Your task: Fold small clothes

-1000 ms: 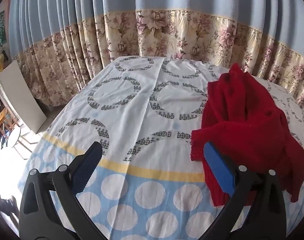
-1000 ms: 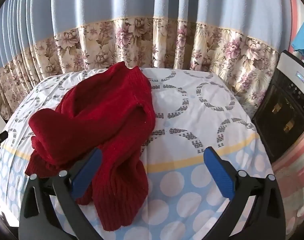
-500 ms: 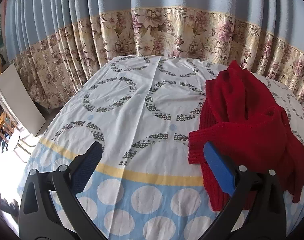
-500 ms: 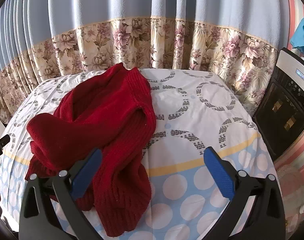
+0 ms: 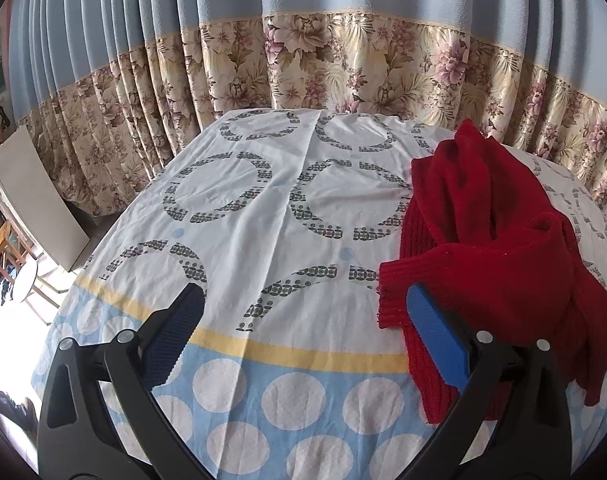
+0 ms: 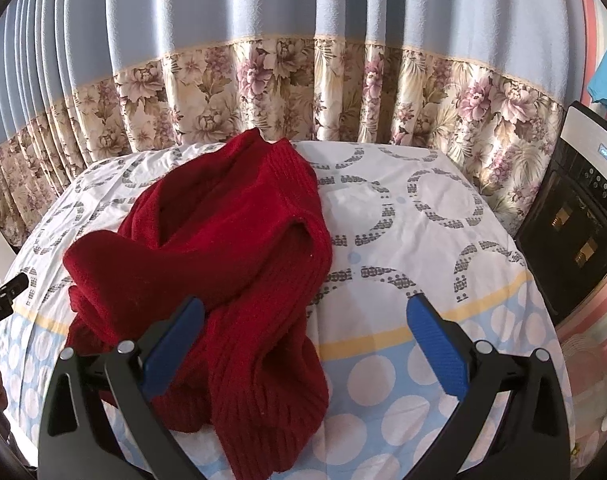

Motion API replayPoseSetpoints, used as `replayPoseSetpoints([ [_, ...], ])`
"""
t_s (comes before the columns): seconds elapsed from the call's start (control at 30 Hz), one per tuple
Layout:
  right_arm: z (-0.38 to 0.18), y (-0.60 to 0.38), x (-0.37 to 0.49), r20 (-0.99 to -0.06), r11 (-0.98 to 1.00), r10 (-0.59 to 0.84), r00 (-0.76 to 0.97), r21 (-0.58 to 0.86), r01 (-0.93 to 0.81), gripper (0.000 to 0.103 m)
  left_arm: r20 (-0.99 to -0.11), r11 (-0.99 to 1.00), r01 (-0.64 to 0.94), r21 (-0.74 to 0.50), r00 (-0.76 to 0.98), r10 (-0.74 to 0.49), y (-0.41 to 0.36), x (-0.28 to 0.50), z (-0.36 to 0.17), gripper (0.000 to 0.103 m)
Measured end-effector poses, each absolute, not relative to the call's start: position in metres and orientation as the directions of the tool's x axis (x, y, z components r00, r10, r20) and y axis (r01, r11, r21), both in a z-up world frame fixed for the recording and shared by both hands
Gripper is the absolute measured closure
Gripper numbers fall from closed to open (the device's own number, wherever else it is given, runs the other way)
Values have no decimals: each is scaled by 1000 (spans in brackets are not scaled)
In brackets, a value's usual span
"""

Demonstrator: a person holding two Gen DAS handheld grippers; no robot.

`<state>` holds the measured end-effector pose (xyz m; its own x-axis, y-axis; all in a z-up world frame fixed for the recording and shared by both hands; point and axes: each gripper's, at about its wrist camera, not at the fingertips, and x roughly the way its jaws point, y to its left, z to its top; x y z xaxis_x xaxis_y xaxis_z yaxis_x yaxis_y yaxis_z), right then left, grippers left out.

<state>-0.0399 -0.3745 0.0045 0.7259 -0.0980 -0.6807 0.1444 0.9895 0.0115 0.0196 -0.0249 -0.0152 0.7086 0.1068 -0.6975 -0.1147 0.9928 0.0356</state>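
Note:
A crumpled red knit sweater (image 5: 495, 248) lies in a heap on the table covered with a patterned cloth (image 5: 263, 208). In the left wrist view it is at the right, its cuff just beyond my right finger. My left gripper (image 5: 303, 312) is open and empty above the near part of the cloth. In the right wrist view the sweater (image 6: 223, 256) fills the left and middle, one sleeve hanging toward the near edge. My right gripper (image 6: 303, 316) is open and empty, its left finger over the sweater. The left gripper's tip shows at the far left edge (image 6: 7, 288).
Blue and floral curtains (image 5: 343, 60) hang close behind the table. A white board (image 5: 35, 200) leans at the left. A black and white appliance (image 6: 571, 220) stands at the right of the table. The cloth (image 6: 415, 220) is bare right of the sweater.
Both grippers have edged forward and slightly up over the table, so the sweater sits a little lower and nearer in each view. Both stay open. The sweater has not moved.

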Motion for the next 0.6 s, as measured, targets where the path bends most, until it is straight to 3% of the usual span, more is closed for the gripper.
replayPoseSetpoints([
  [0.6,2,-378,-41,-692,991,-99,715,0,137,1,-703,995,-99,21,706,85,-30,16,-14,3],
])
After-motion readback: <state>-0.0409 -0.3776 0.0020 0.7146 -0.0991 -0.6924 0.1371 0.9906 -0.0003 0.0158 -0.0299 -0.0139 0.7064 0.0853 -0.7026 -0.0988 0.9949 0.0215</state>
